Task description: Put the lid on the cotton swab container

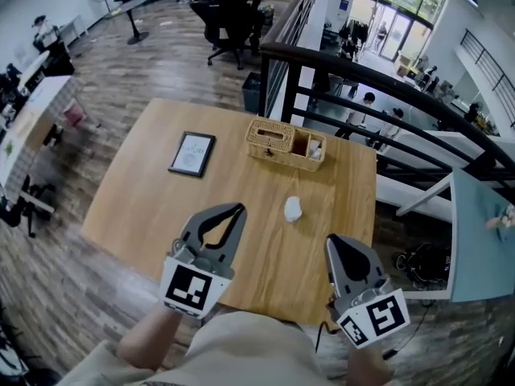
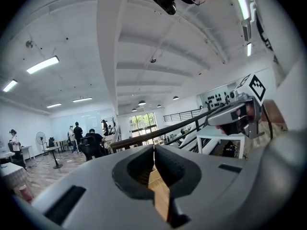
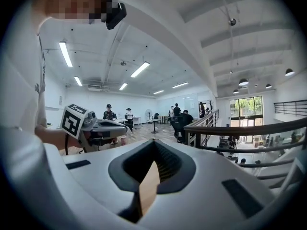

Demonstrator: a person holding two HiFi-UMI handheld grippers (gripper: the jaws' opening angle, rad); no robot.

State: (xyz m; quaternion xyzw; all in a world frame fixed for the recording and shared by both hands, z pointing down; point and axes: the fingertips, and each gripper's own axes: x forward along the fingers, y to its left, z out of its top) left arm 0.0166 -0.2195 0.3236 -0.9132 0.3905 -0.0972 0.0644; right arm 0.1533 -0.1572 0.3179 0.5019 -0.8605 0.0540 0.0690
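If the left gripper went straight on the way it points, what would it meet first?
Likely the black railing: the left gripper lines up with the wicker basket in the head view, but its own view looks above the table at the railing, so it may pass over the basket. Depth unclear.

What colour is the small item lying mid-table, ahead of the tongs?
White; the small item shows best in the head view.

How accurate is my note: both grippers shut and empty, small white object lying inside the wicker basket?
Not inside: the small white object lies on the bare table, nearer the person than the wicker basket and apart from it, as the head view shows. The left gripper and right gripper are shut and empty.
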